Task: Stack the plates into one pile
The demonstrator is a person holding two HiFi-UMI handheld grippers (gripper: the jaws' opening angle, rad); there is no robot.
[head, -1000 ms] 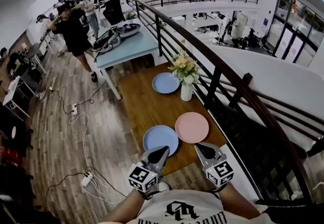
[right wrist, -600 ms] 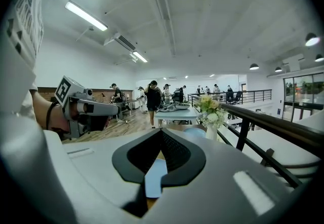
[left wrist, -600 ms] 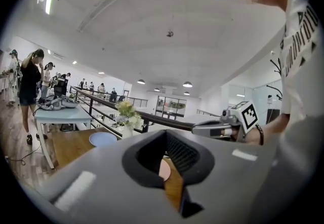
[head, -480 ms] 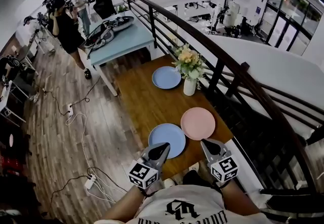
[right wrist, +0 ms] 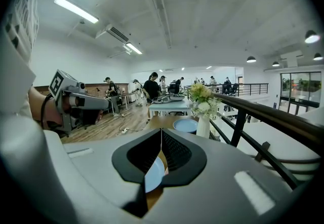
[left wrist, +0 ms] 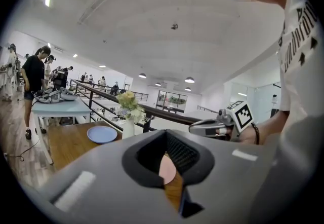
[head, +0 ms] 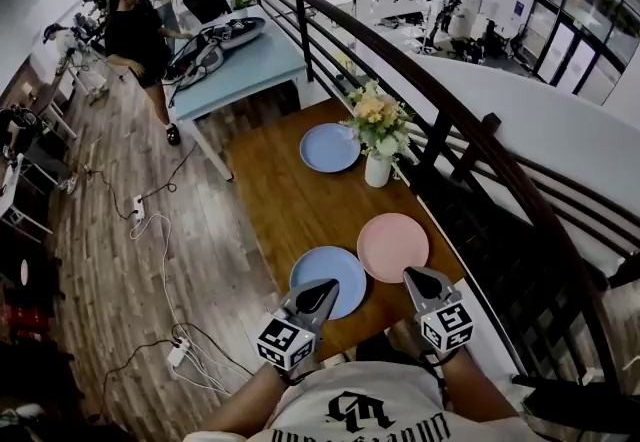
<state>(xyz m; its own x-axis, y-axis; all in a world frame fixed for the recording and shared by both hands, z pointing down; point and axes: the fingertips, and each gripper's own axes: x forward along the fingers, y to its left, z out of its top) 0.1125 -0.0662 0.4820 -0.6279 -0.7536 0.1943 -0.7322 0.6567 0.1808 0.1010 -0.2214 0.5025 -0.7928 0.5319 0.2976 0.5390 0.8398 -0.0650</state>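
- holding the left gripper point(head: 318, 292) low over the near rim of the near blue plate point(head: 325, 275), jaws lying pressed together and gripping nothing.
- carrying the right gripper point(head: 424, 280) likewise closed and empty, tip pointing at the near edge of the pink plate point(head: 393, 246), apparently not touching it.
- aiming both tools forward and slightly down, probably lining up 1 gripper for each of the 2 near plates before any lift.
- finding 3 plates lying flat and separate on the wooden table point(head: 280, 205): the blue and pink ones just beside each other at the near end, the far blue plate point(head: 329, 147) well apart from them, just beside the white vase point(head: 377, 170) of flowers.
- judging the stacking as not yet begun, no plate resting on another.
- reading the plates as round, shallow, smooth and matte, with thin raised rims; material hard to tell, possibly plastic or glazed ware; likely needing opened jaws pinching a rim from the side.
- noting the table's brown wood grain, flat and even, probably letting a nudged plate slide.
- minding the dark metal railing point(head: 440, 115) running close along the table's right side, and the tall narrow vase, likely easy to tip while reaching for the far plate.
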